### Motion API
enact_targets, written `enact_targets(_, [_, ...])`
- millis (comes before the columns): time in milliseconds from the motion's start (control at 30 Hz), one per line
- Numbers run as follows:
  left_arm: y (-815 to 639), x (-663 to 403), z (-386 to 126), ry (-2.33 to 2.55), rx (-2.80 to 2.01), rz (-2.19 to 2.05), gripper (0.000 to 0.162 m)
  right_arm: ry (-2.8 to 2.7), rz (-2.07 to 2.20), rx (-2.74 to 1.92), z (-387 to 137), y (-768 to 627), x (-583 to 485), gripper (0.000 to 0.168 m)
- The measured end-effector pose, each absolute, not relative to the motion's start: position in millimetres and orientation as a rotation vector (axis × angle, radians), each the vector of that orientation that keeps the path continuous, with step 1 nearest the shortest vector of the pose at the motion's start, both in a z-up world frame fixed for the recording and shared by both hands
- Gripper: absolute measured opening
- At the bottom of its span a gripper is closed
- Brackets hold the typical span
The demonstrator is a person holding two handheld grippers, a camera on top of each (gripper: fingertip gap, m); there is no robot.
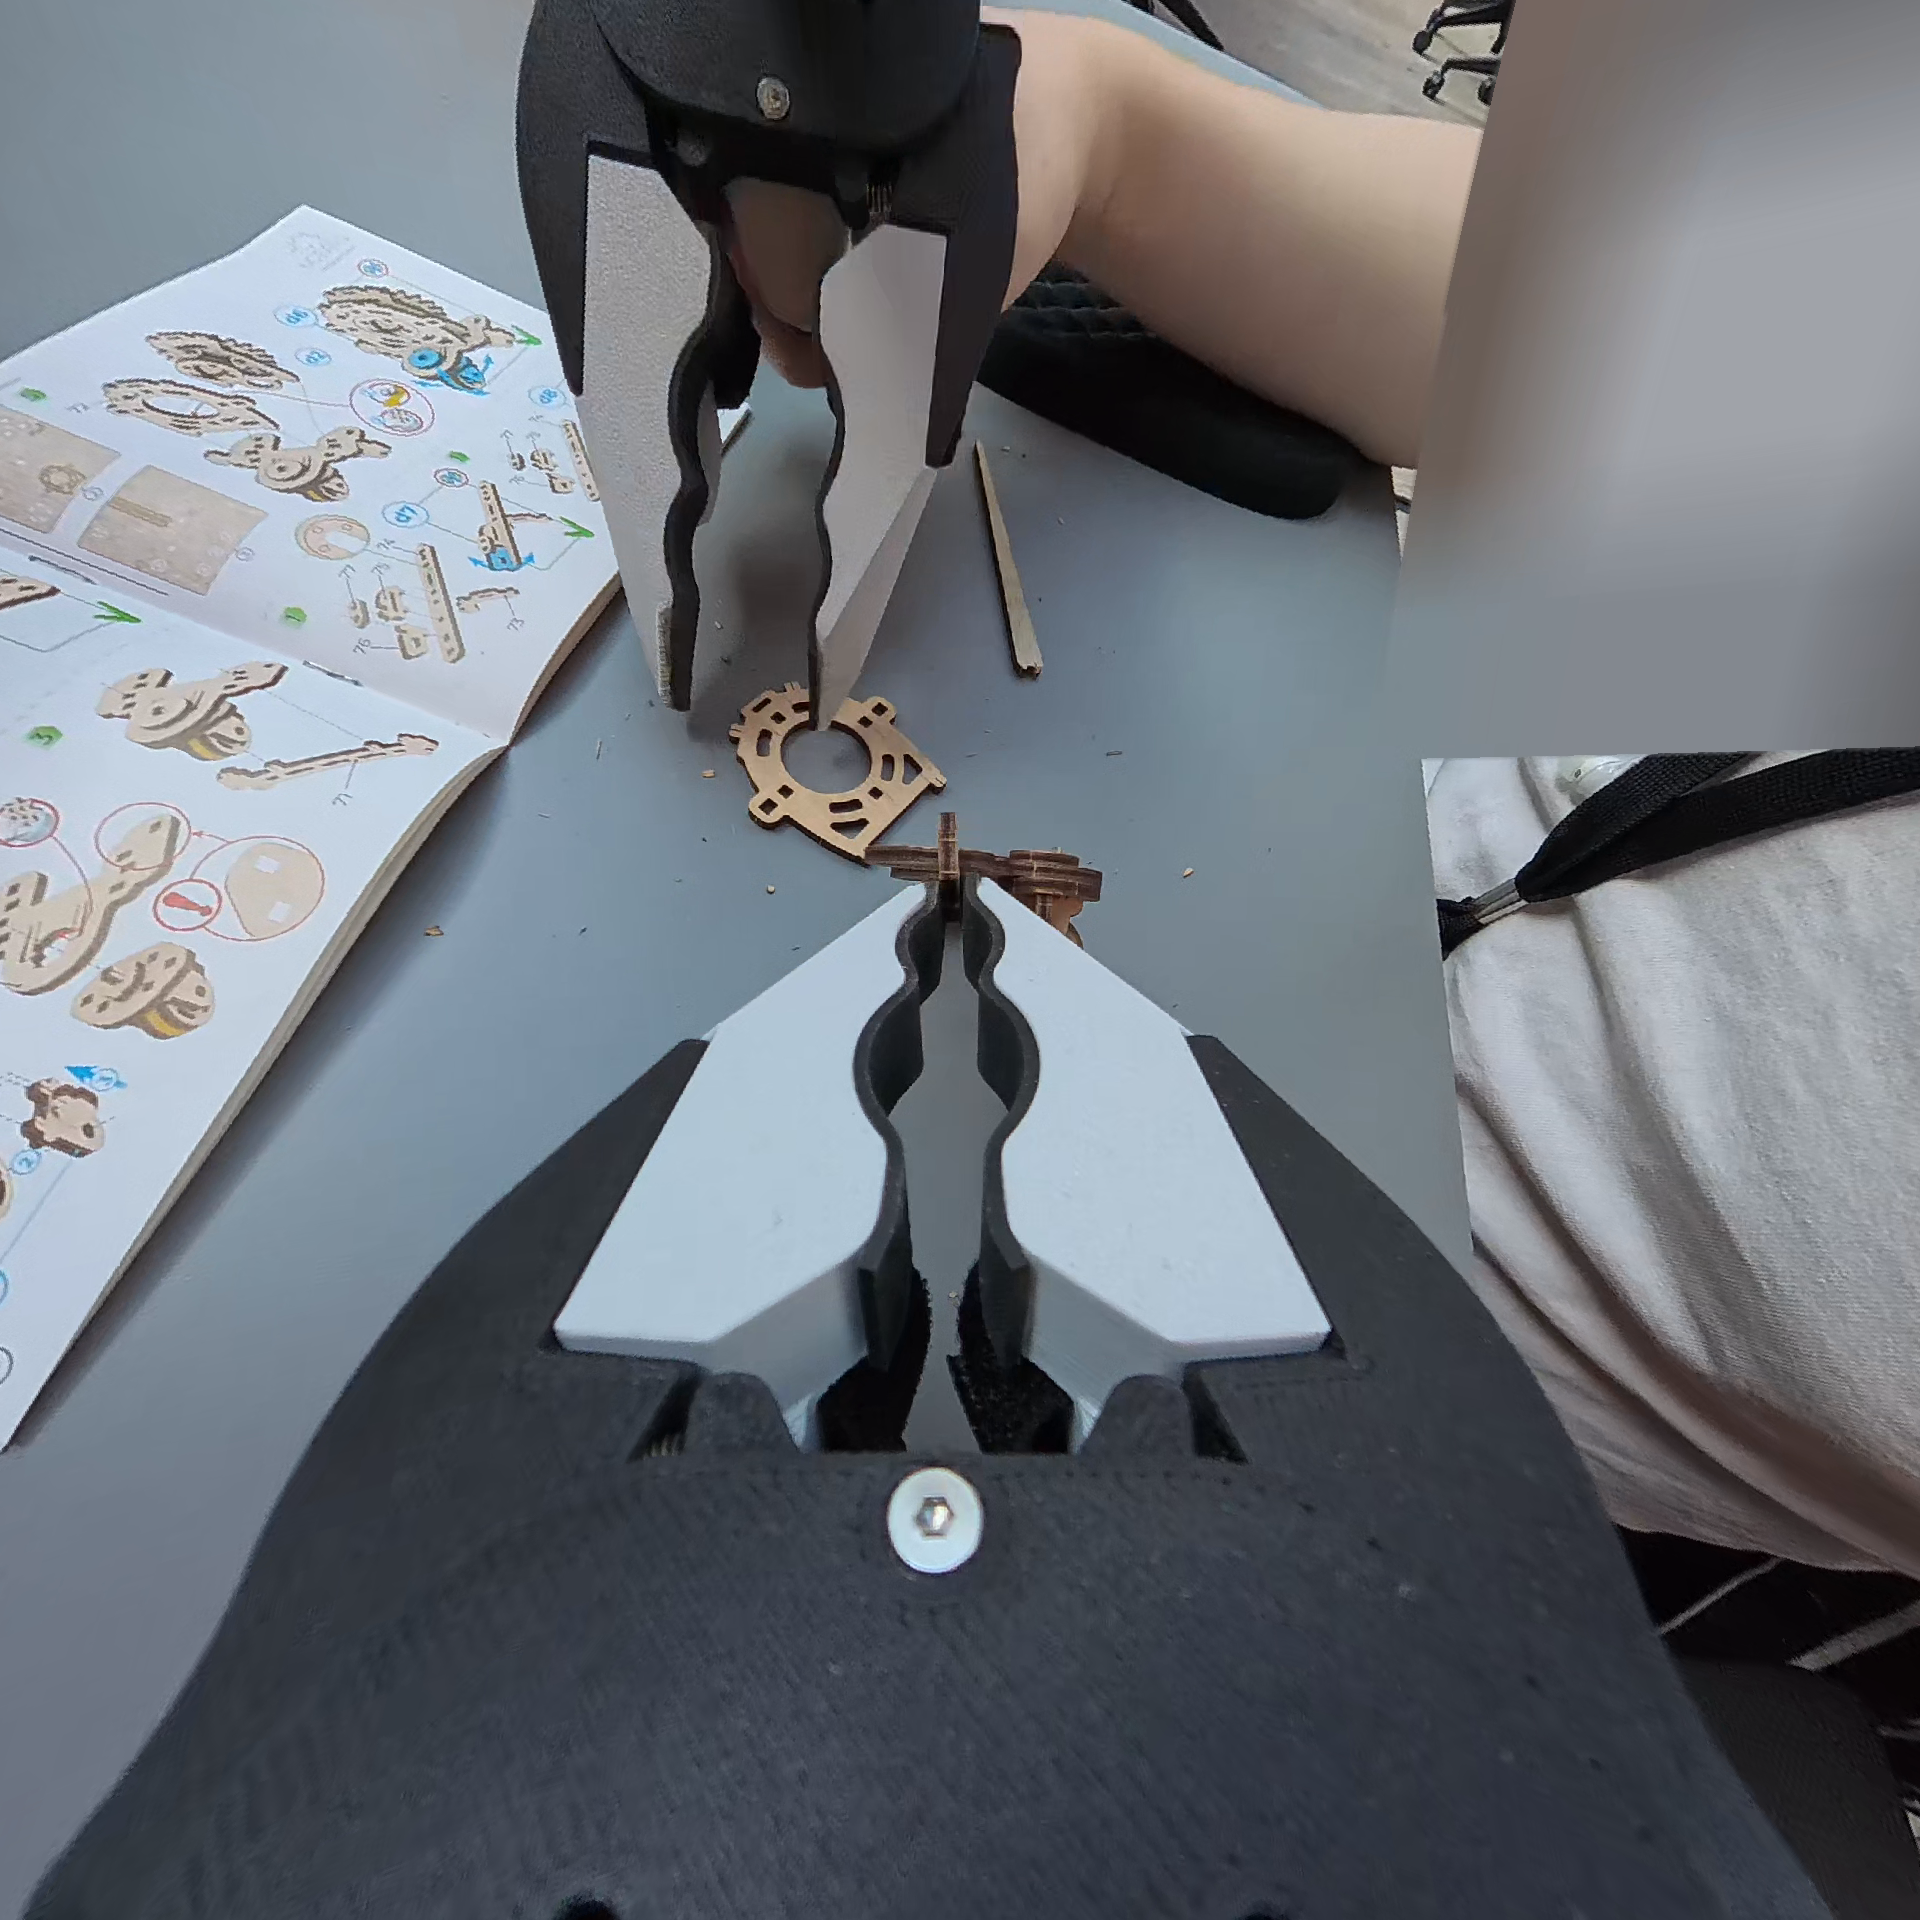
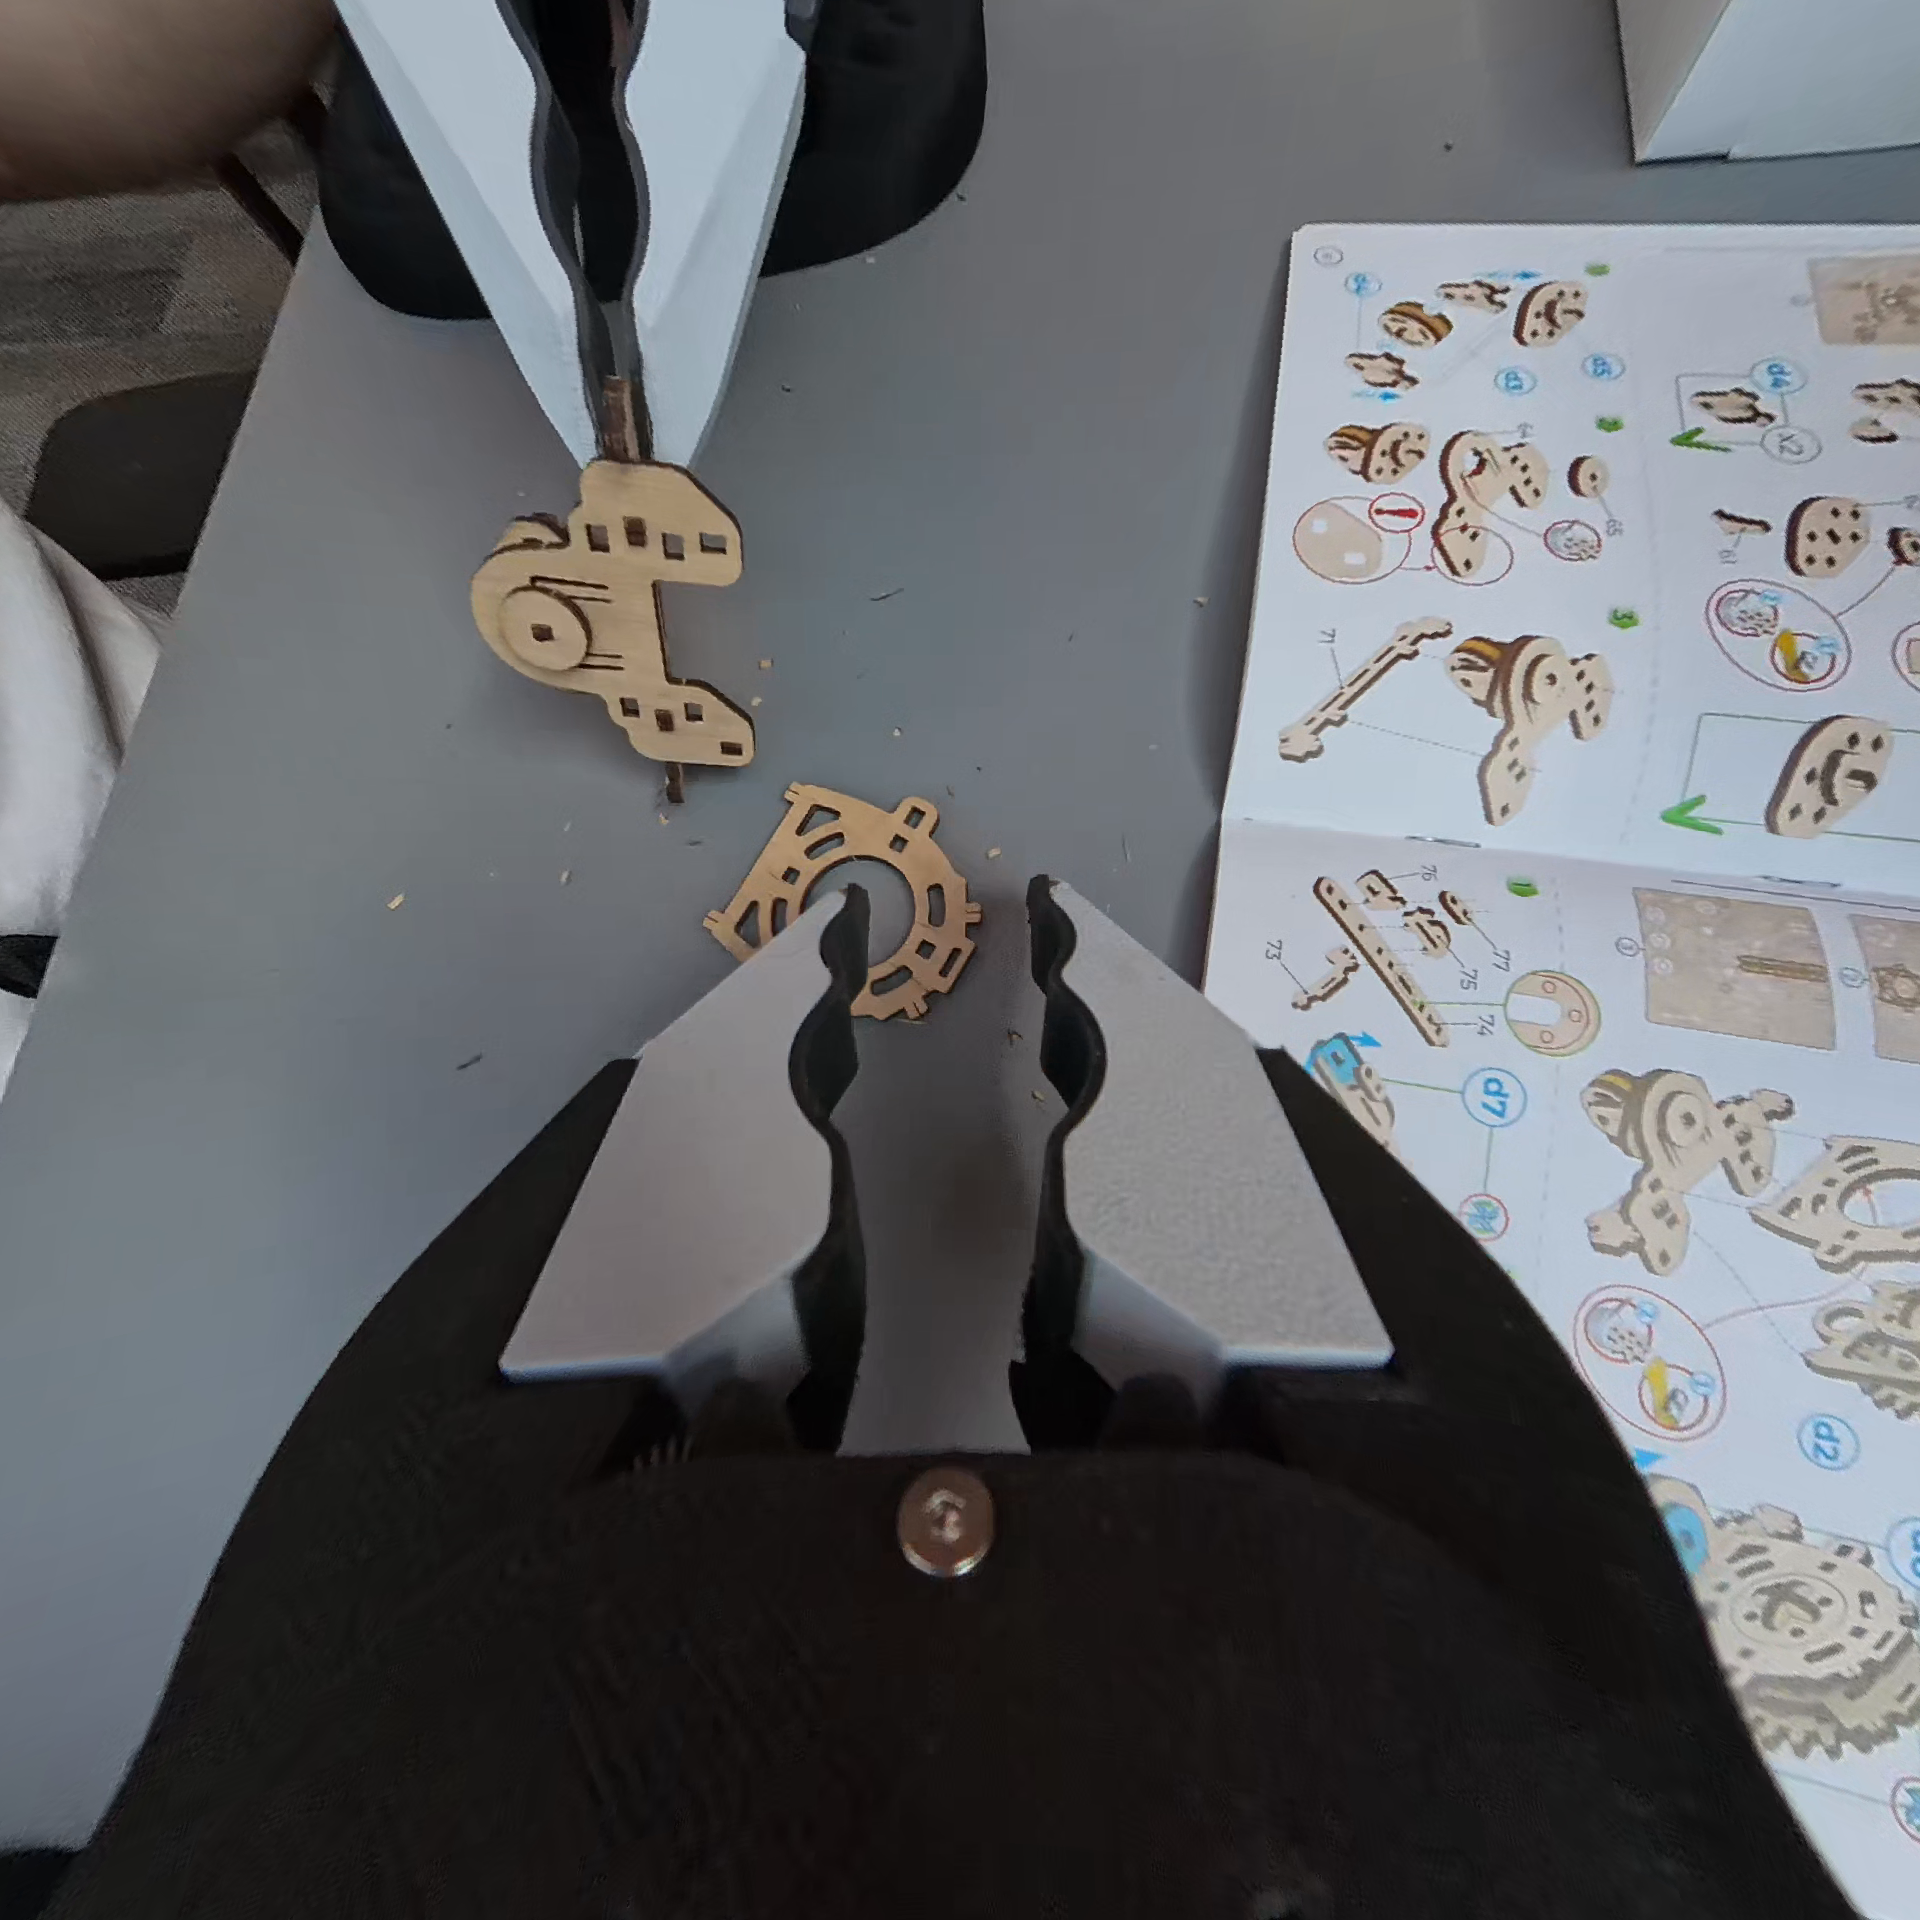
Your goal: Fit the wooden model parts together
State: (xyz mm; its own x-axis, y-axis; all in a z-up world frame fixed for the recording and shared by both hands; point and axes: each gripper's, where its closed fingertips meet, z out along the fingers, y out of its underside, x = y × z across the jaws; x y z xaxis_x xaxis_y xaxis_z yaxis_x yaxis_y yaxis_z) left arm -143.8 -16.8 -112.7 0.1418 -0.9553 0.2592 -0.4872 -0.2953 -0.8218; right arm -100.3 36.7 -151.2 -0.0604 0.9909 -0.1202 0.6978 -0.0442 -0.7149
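A flat wooden ring part (image 2: 914, 940) with a round hole and tabs lies on the grey table; it also shows in the left wrist view (image 1: 836, 769). My right gripper (image 2: 943, 899) is open, one fingertip over the ring's hole, the other beside the ring. My left gripper (image 1: 948, 894) is shut on a wooden assembly (image 2: 613, 613), a C-shaped plate with slots and a round disc, gripped by its stick. In the left wrist view the assembly (image 1: 997, 868) shows edge-on just past my fingertips. The assembly hangs close above the table next to the ring.
An open instruction booklet (image 2: 1558, 727) lies at the right, also shown in the left wrist view (image 1: 260, 623). A thin wooden stick (image 1: 1006, 561) lies behind the ring. A white box (image 2: 1787, 83) stands at the far right. A person's forearm (image 1: 1247, 239) and a black pad (image 1: 1143, 416) are nearby. One gripper's finger ends stand about 8 cm off the other's.
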Motion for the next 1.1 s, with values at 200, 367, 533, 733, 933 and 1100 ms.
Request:
enact_targets(200, [-13.2,-146.9,-114.3,1.296,-1.905,-1.083,0.001,-1.877,0.718,-1.786,-161.0,35.9,-101.0,0.018])
enact_targets(367, [-13.2,-150.2,-119.2,1.214,-2.015,-1.159,0.001,-1.801,0.683,-1.693,-146.5,37.2,-105.8,0.013])
enact_targets(533, [-13.5,-155.6,-133.3,1.135,-2.177,-1.219,0.006,-1.652,0.722,-1.546,-112.5,32.0,-110.1,0.013])
enact_targets(733, [-1.1,-172.8,-125.6,0.929,-2.230,-1.233,0.040,-1.582,0.669,-1.458,-94.6,35.0,-117.2,0.013])
enact_targets(933, [1.3,-162.9,-81.0,0.722,-2.052,-1.321,0.039,-1.545,0.609,-1.362,-75.9,29.8,-129.7,0.013])
enact_targets(1100, [-6.4,-139.2,-75.2,0.720,-2.044,-1.428,0.033,-1.577,0.534,-1.328,-77.4,25.1,-132.9,0.013])
